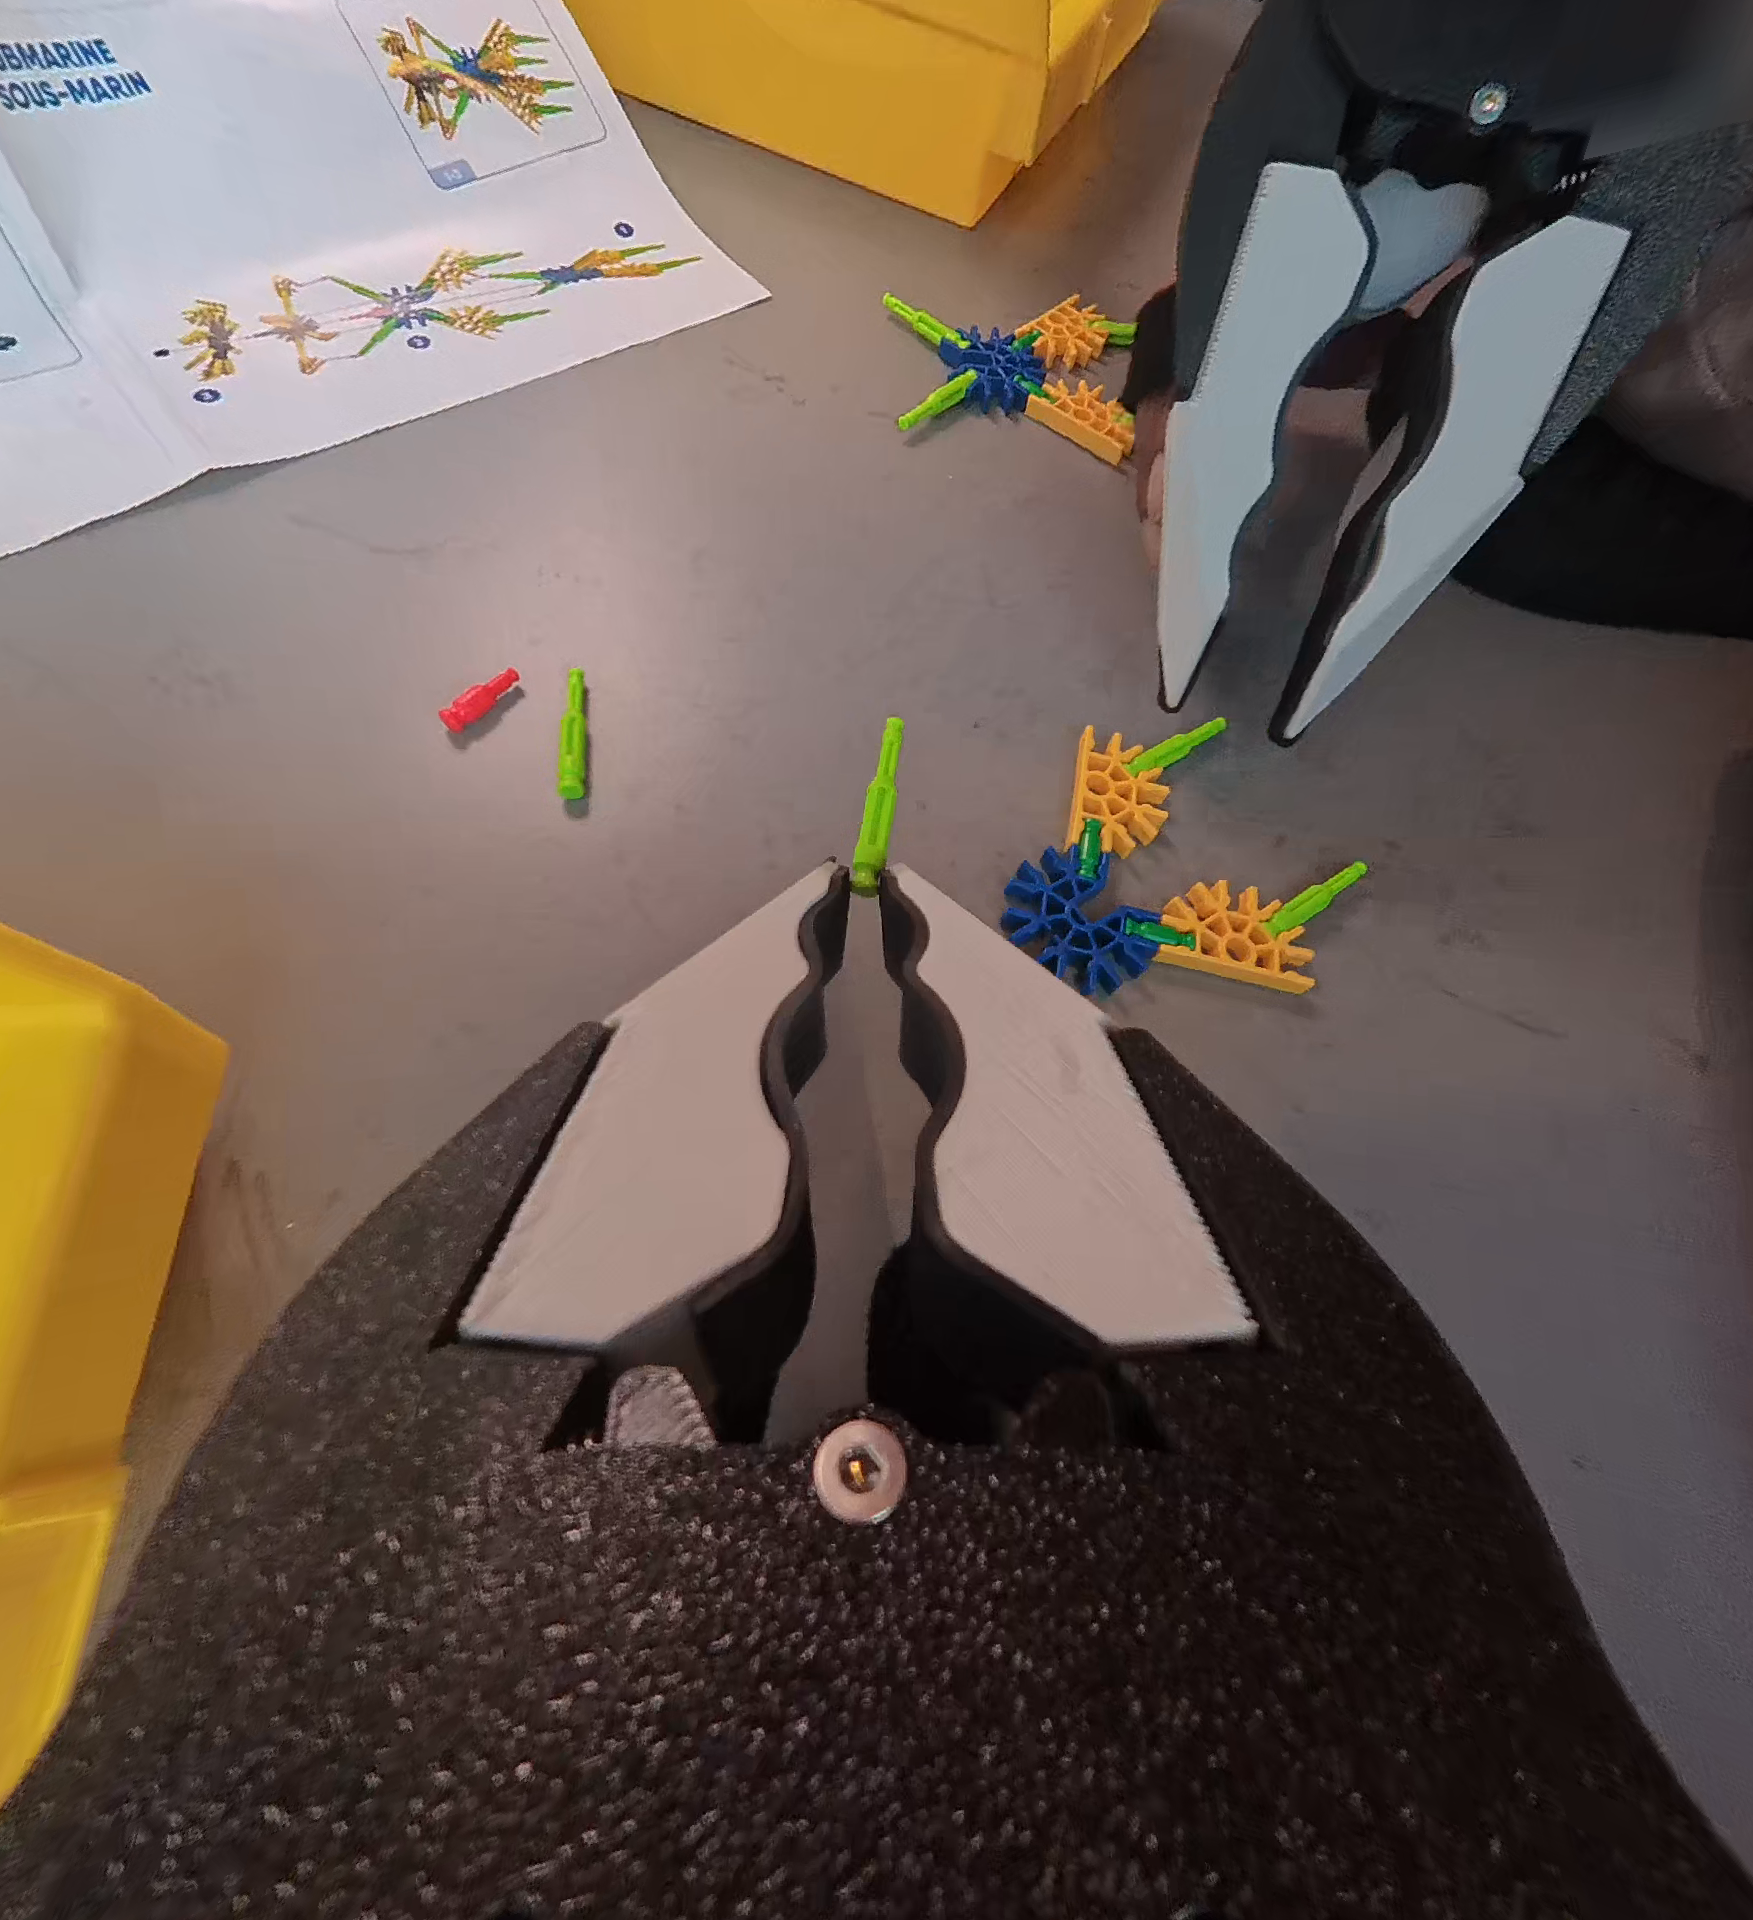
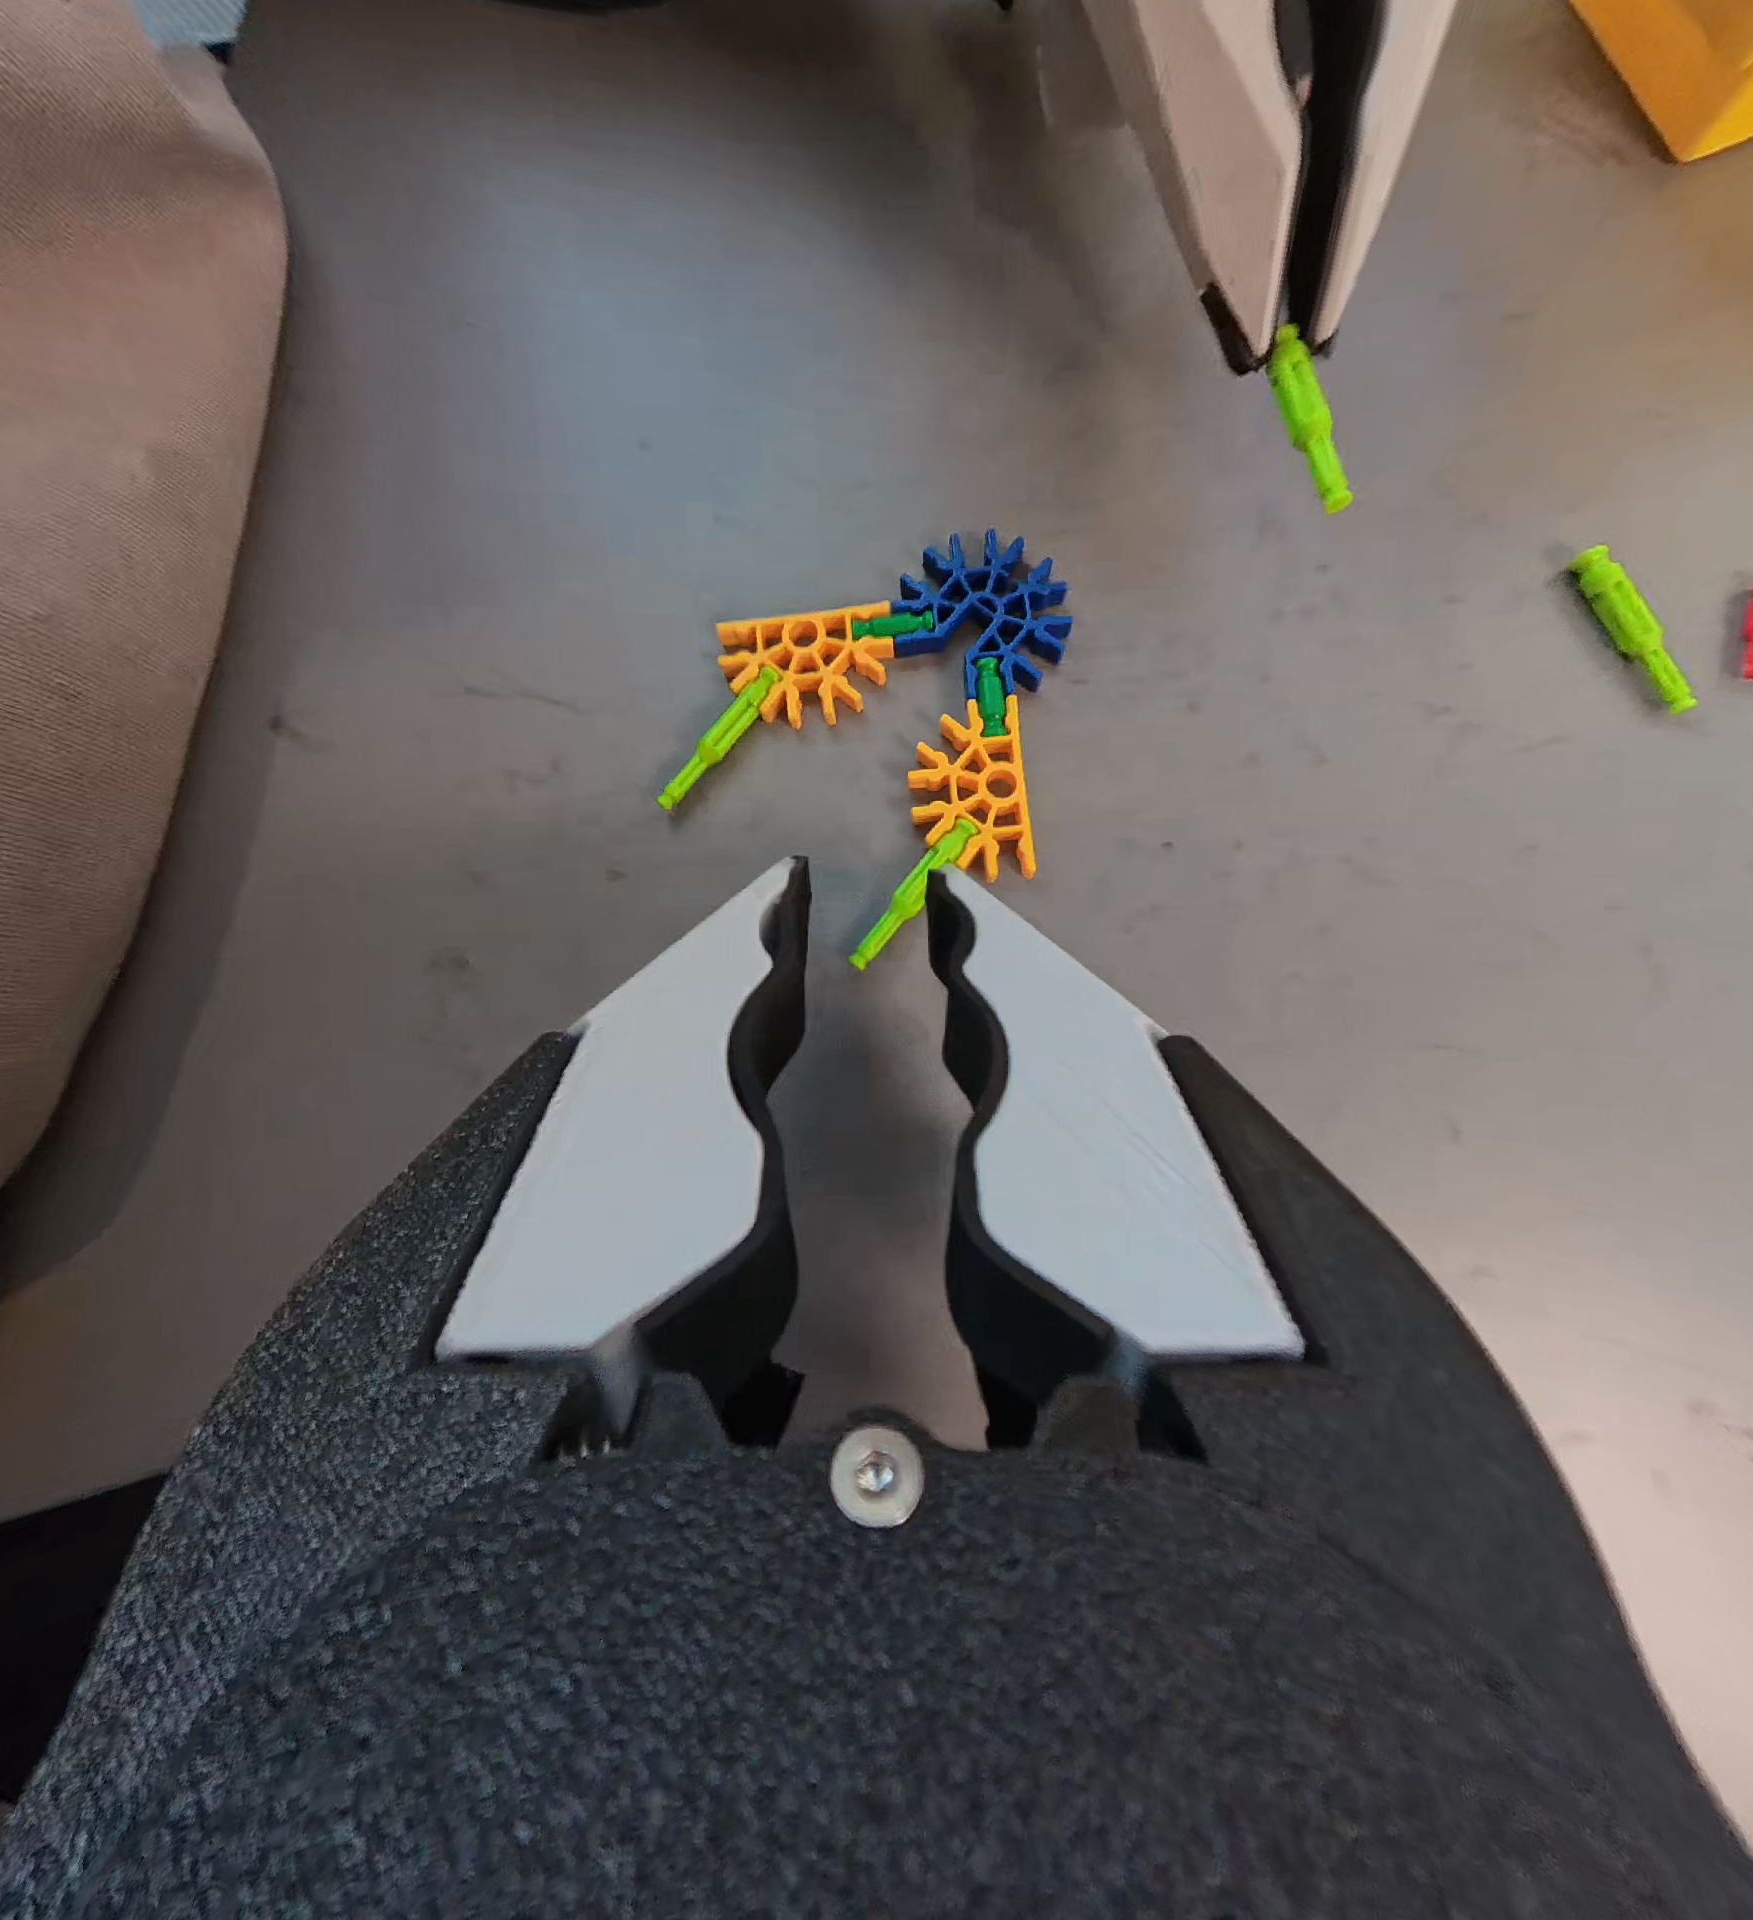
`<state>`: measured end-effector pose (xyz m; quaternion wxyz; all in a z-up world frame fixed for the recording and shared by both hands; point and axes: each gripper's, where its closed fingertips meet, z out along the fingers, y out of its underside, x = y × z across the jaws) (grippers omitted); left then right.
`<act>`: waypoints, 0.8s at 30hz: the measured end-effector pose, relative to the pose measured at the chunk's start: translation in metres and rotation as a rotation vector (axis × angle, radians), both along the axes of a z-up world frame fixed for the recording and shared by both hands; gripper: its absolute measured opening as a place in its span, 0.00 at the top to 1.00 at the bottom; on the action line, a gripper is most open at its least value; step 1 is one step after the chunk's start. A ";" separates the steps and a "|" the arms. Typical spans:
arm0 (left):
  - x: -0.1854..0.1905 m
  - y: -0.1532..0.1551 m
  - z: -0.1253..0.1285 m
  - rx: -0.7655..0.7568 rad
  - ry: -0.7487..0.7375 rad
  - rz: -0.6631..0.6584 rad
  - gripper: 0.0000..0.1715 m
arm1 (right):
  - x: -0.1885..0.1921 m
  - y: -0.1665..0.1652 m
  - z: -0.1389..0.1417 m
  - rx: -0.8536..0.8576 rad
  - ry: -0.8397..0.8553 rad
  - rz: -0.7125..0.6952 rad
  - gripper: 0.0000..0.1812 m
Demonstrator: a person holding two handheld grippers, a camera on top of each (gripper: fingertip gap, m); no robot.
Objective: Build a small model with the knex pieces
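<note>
Green rod (image 1: pixel 877 805) pinched by its end in the left hand-held gripper (image 1: pixel 864 883), above the worktop (image 1: pixel 643 582). Right hand-held gripper (image 2: pixel 867 883) parted, empty, straddling a rod on the blue-and-orange assembly (image 2: pixel 976 665). Risk: end-only grip may let the rod pivot or drop.

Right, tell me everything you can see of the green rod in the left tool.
The green rod is a short, bright lime stick of glossy plastic, thick in the middle, narrower toward its grooved ends. The left tool is shut on one end, so that end is hidden between the tips; the rest pokes straight out past them. In the right wrist view it hangs slanting down over the grey table, apparently clear of it. Nothing but the tool touches it.
</note>
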<state>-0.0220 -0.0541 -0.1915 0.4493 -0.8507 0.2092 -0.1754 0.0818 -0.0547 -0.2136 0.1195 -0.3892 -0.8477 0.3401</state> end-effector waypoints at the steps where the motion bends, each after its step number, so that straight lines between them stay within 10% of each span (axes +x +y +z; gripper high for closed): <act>1: 0.004 0.000 0.003 0.007 -0.027 -0.004 0.97 | -0.006 0.002 0.007 -0.015 0.037 -0.024 0.89; 13: 0.032 0.007 0.049 0.133 -0.389 -0.010 0.97 | -0.068 0.007 0.087 -0.447 0.408 -0.309 0.98; 24: 0.045 0.003 0.039 0.088 -0.372 -0.053 0.97 | -0.074 -0.008 0.081 -0.445 0.394 -0.277 1.00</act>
